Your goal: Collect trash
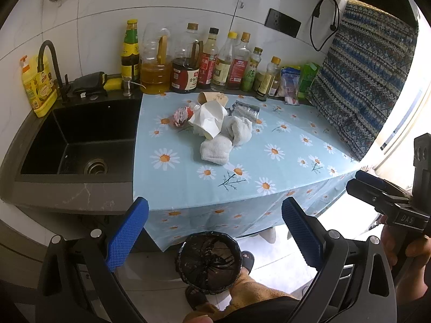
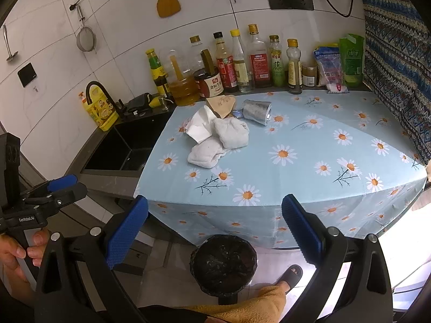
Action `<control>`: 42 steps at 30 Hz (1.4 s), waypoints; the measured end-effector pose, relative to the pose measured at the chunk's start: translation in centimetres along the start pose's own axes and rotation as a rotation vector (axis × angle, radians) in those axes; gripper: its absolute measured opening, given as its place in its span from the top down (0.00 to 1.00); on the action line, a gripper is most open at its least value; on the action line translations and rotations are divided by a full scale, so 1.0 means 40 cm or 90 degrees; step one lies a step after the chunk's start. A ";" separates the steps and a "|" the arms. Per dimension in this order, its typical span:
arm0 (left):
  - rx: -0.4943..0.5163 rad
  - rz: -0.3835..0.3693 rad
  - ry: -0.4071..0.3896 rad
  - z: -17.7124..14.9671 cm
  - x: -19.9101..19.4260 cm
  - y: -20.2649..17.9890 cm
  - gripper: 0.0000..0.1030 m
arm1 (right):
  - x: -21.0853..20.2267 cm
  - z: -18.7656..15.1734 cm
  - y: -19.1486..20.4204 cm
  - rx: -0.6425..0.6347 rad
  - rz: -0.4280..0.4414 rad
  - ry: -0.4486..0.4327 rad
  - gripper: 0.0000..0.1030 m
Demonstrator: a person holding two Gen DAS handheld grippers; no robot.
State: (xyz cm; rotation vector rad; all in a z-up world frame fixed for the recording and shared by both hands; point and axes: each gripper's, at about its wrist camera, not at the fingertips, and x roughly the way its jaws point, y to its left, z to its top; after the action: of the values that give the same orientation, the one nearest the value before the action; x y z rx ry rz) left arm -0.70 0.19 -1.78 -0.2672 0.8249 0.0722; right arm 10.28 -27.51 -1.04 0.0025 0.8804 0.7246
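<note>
A pile of trash lies on the daisy tablecloth point(image 1: 269, 188): white crumpled paper point(image 1: 208, 118), two white wadded cloths point(image 1: 216, 149), a brown paper cup point(image 1: 212, 98), a silver foil wrapper point(image 1: 246, 110) and a pink wrapper point(image 1: 180, 117). The pile also shows in the right wrist view, with the paper point(image 2: 200, 125), cloths point(image 2: 231, 132), cup point(image 2: 222, 105) and foil wrapper point(image 2: 256, 111). A black-lined trash bin point(image 1: 208, 262) point(image 2: 223, 263) stands on the floor below the table's front edge. My left gripper point(image 1: 215, 234) and right gripper point(image 2: 215, 231) are both open and empty, held back from the table above the bin.
A black sink point(image 1: 80, 140) with a faucet point(image 1: 49, 64) lies left of the cloth. Several sauce and oil bottles point(image 1: 204, 62) line the back wall. A patterned cloth point(image 1: 363, 86) hangs at the right. My sandalled foot point(image 2: 291, 274) is beside the bin.
</note>
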 end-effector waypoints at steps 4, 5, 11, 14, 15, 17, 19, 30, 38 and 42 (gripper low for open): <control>-0.002 -0.003 0.000 -0.003 -0.005 0.003 0.07 | -0.003 -0.003 0.008 -0.008 -0.005 -0.004 0.05; -0.001 -0.004 0.000 -0.004 -0.006 0.004 0.07 | -0.005 -0.003 0.010 -0.010 -0.008 -0.006 0.05; -0.001 -0.011 -0.003 -0.009 -0.019 0.010 0.07 | -0.017 -0.009 0.013 -0.008 -0.021 -0.009 0.05; -0.002 -0.017 -0.005 -0.008 -0.025 0.014 0.07 | -0.022 -0.010 0.017 -0.006 -0.025 -0.010 0.05; -0.001 -0.018 -0.005 -0.009 -0.027 0.015 0.07 | -0.023 -0.009 0.020 -0.004 -0.024 -0.011 0.05; 0.003 -0.024 -0.005 -0.009 -0.032 0.015 0.07 | -0.025 -0.011 0.025 -0.002 -0.025 -0.014 0.05; 0.010 -0.027 -0.005 -0.009 -0.034 0.015 0.07 | -0.028 -0.012 0.028 0.005 -0.022 -0.023 0.05; 0.021 -0.024 0.011 0.010 -0.007 0.020 0.07 | 0.006 0.007 0.024 0.017 -0.015 -0.010 0.05; -0.012 -0.006 0.021 0.052 0.046 0.043 0.07 | 0.107 0.079 -0.008 0.009 0.012 0.025 0.05; -0.029 0.005 0.021 0.086 0.082 0.046 0.07 | 0.161 0.134 -0.026 -0.005 0.052 0.035 0.05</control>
State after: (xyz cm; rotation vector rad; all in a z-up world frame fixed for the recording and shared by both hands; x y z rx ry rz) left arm 3.68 2.76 -2.33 -0.3092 0.8578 0.0942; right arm 17.35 -23.07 -2.37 0.0116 0.9348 0.8076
